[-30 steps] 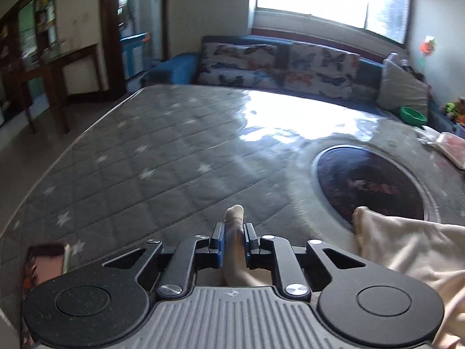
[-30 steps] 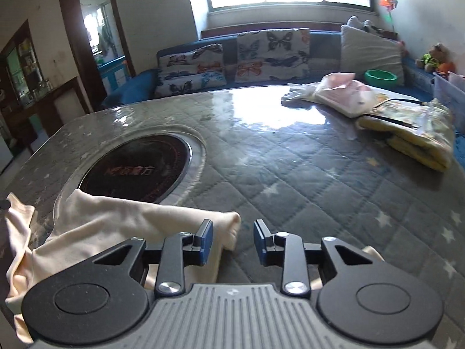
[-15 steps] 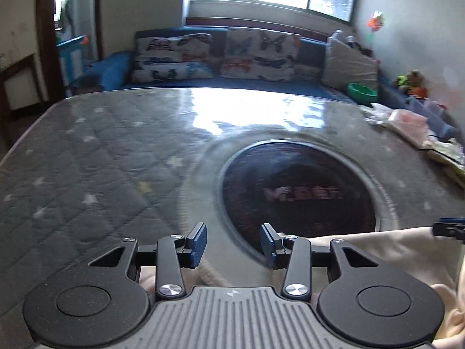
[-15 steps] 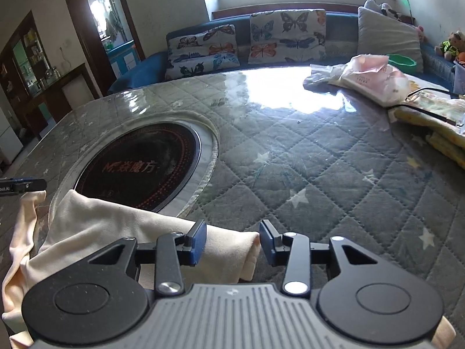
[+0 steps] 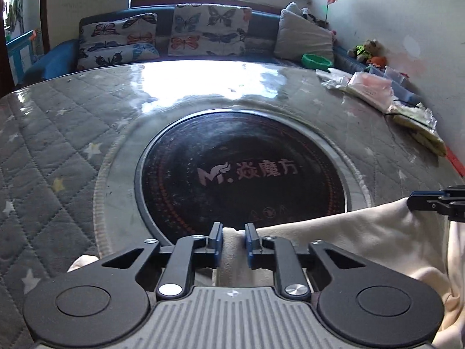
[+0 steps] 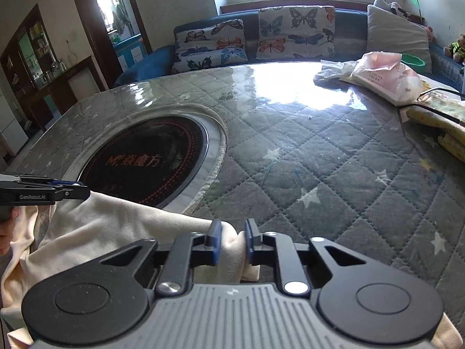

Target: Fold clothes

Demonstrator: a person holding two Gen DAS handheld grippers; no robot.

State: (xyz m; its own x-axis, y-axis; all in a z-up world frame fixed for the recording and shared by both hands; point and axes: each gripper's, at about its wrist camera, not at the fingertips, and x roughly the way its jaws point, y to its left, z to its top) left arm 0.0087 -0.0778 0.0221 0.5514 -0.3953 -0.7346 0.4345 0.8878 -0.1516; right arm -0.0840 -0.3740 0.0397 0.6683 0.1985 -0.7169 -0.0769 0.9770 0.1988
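Note:
A cream garment (image 5: 363, 241) lies bunched along the near edge of the quilted table, partly over the rim of the round hob. My left gripper (image 5: 234, 228) has a fold of its edge between the pads, and the jaws are closing on it. My right gripper (image 6: 232, 225) has the garment (image 6: 116, 226) by its right corner, jaws also closing, pads pressing the cloth. In each wrist view the other gripper shows at the side, the right gripper (image 5: 415, 200) and the left gripper (image 6: 84, 190). The stretch of cloth between them hangs slack.
A black round hob (image 5: 241, 171) is set into the table under a grey star-patterned cover (image 6: 319, 160). Plastic bags (image 6: 383, 75) and folded yellow cloth (image 6: 441, 116) lie at the far right. A sofa with butterfly cushions (image 5: 209, 32) runs behind the table.
The left gripper let go of a cloth end, swung right towards the hob, opened, then shut on the garment's edge. The right gripper edged forward and shut on the corner.

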